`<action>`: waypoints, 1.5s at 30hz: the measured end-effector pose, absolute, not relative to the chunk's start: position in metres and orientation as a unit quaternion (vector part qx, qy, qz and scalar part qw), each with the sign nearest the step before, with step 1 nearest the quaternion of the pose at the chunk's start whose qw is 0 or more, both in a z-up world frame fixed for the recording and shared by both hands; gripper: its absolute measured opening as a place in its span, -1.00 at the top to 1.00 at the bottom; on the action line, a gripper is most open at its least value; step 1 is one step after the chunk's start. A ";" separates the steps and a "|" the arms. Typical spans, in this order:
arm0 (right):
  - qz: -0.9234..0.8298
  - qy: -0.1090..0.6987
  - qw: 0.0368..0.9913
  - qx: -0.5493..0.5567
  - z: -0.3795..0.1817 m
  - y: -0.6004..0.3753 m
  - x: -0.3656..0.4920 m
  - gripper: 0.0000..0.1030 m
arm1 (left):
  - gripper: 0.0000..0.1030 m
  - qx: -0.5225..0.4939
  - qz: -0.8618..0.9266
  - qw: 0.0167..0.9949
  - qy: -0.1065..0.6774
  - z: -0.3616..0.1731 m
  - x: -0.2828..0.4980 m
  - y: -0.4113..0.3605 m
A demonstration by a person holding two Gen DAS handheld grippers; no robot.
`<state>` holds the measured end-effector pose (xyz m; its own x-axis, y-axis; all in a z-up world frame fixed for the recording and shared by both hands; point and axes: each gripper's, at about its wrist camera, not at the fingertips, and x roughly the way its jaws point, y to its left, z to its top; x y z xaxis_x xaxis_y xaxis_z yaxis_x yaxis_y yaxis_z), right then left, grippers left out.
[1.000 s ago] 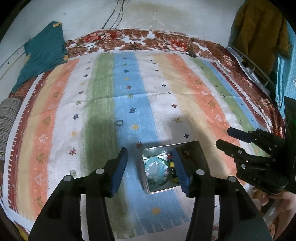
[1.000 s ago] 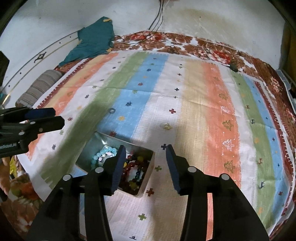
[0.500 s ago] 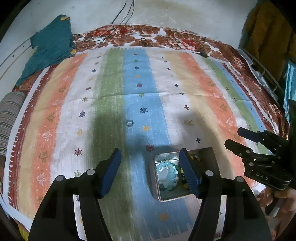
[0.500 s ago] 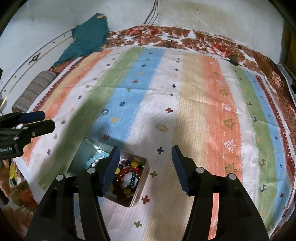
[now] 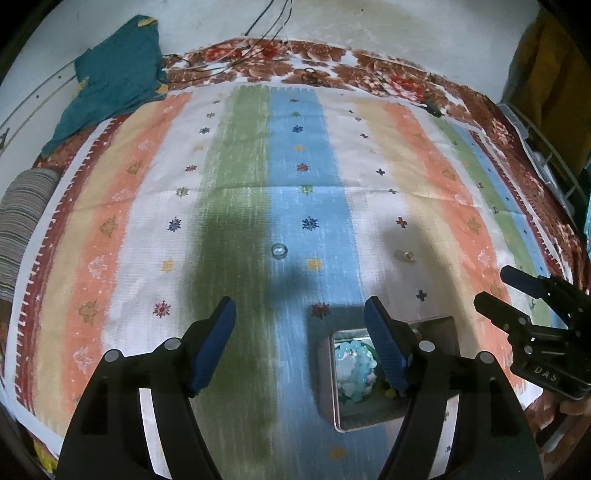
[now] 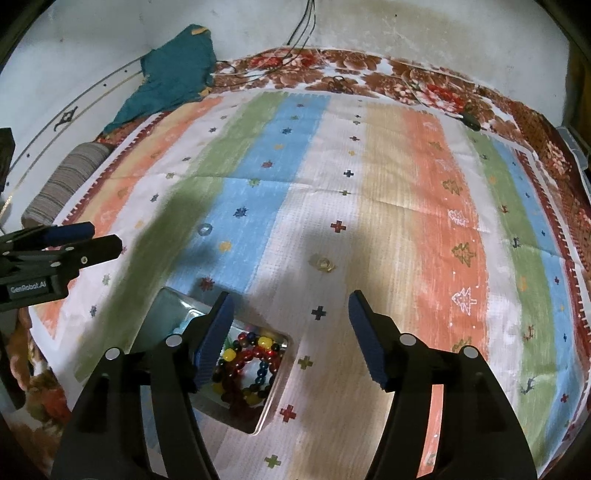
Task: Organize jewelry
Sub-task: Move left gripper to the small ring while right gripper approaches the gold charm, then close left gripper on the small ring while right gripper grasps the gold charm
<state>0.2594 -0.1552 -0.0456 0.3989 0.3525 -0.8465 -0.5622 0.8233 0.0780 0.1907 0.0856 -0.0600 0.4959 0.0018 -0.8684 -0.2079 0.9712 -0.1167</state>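
Note:
A shallow metal tin (image 5: 327, 384) (image 6: 275, 384) lies on the striped cloth near its front edge. It holds a pale blue bead bracelet (image 5: 354, 369) and red, yellow and dark bead bracelets (image 6: 247, 362). A small clear ring (image 5: 279, 251) (image 6: 204, 229) rests on the blue stripe, and a gold ring (image 5: 405, 255) (image 6: 323, 263) lies on the white stripe. My left gripper (image 5: 300, 314) hangs above the cloth just left of the tin; its jaws are opening with nothing between them. My right gripper (image 6: 290, 306) hovers right of the tin, jaws opening and empty.
The striped cloth (image 6: 406, 206) covers a floral bedspread (image 6: 369, 74). A teal garment (image 5: 114, 77) lies at the back left by the wall, with a striped roll (image 5: 22, 218) at the left edge. Cables (image 6: 303, 22) hang down the back wall.
Both grippers' jaws have spread wider. Both have moved forward over the cloth, so the tin now sits lower in both views, and the two rings appear closer.

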 end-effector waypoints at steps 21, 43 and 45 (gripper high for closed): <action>0.255 0.523 0.803 -0.128 -0.092 -0.135 0.307 -0.25 | -0.41 -0.093 0.075 0.831 0.543 -0.106 0.249 0.095; 0.238 0.546 0.791 -0.140 -0.124 -0.119 0.341 -0.24 | -0.41 -0.095 0.081 0.804 0.582 -0.150 0.291 0.113; 0.237 0.549 0.789 -0.143 -0.127 -0.118 0.344 -0.24 | -0.41 -0.098 0.079 0.802 0.584 -0.154 0.295 0.114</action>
<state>0.3436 -0.1178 -0.1274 0.2856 0.2174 -0.9334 -0.5309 0.8467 0.0348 0.2954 0.1143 -0.1540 0.3056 0.0116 -0.9521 -0.2405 0.9684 -0.0654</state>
